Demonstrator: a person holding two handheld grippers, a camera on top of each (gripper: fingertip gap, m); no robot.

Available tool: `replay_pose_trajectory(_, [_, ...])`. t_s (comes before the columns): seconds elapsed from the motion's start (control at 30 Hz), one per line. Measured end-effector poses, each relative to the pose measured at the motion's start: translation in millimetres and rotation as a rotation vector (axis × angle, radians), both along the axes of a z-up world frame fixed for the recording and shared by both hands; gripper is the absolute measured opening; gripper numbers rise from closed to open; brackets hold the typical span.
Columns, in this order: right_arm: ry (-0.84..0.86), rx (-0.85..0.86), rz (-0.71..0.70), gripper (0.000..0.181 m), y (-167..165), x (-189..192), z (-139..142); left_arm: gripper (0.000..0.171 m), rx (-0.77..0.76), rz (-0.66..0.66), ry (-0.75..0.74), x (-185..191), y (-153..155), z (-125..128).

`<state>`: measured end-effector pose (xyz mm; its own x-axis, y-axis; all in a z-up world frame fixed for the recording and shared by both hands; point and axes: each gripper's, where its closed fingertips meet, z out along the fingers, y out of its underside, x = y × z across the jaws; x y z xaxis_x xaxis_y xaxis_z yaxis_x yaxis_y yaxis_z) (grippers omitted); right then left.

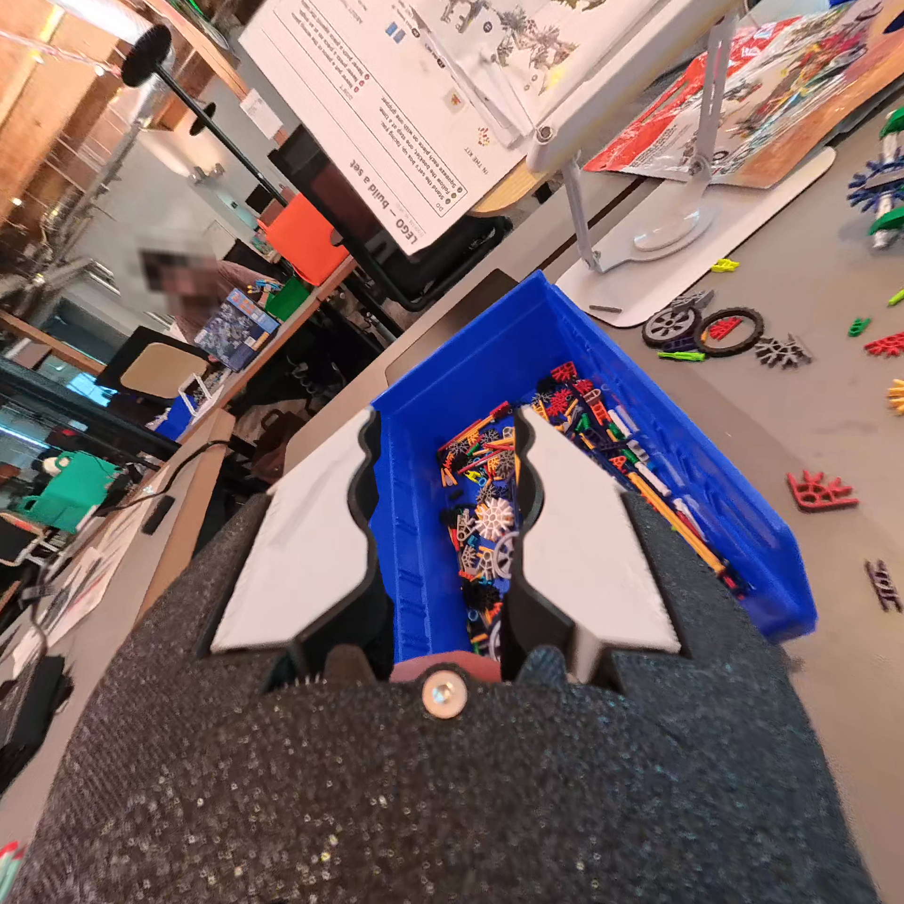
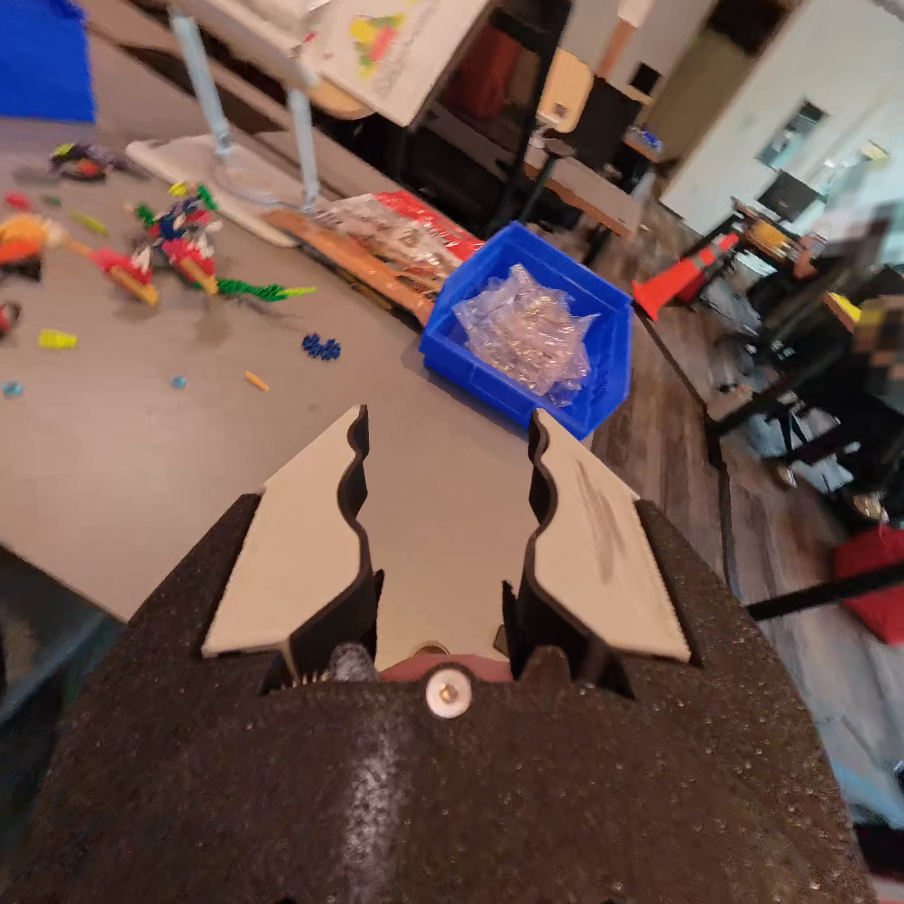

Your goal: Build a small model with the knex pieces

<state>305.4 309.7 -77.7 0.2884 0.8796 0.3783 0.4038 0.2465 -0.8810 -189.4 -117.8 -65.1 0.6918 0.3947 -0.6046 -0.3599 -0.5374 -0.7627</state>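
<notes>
My left gripper [image 1: 442, 416] is open and empty, held above a large blue bin [image 1: 734, 533] full of small coloured rods and connector pieces [image 1: 494, 518]. Its left finger hangs over the bin's near wall. My right gripper [image 2: 447, 416] is open and empty, held above the bare grey table [image 2: 146, 464]. Just beyond its right fingertip stands a small blue bin [image 2: 494, 386] holding crumpled clear plastic bags [image 2: 528, 337]. A partly built model of red, green and blue pieces [image 2: 176, 244] lies at the left of the right wrist view.
A white stand [image 1: 641, 230] holds an open instruction booklet [image 1: 391, 98] behind the large bin. A red bag [image 1: 734, 107] lies on the table. Loose wheels [image 1: 729, 330], a red connector [image 1: 819, 491] and small pieces [image 2: 320, 347] are scattered about. The table edge runs by the small bin. People sit at far desks. There is about 65 cm between the tips of the two grippers.
</notes>
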Motion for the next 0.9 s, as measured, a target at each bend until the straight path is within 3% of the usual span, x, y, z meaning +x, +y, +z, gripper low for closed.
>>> replay_pose_trajectory(0.1, [-0.063,0.075,0.044,0.065,3,15,-16,0.052,0.012,-0.026,0.007,0,7,-6])
replay_pose_trajectory(0.23, [-0.011,0.115,0.026,0.065,-9,21,-24,0.054,0.030,-0.031,-0.045,9,7,-20])
replay_pose_trajectory(0.5, [0.040,0.093,-0.137,0.065,-31,30,-9,0.057,-0.096,-0.077,-0.009,44,8,-49])
replay_pose_trajectory(0.67, [0.051,0.146,-0.245,0.064,-54,11,7,0.057,-0.083,-0.089,0.027,60,15,-40])
replay_pose_trajectory(0.9, [0.042,0.151,-0.168,0.061,-92,-56,21,0.057,-0.080,-0.154,-0.005,62,31,-25])
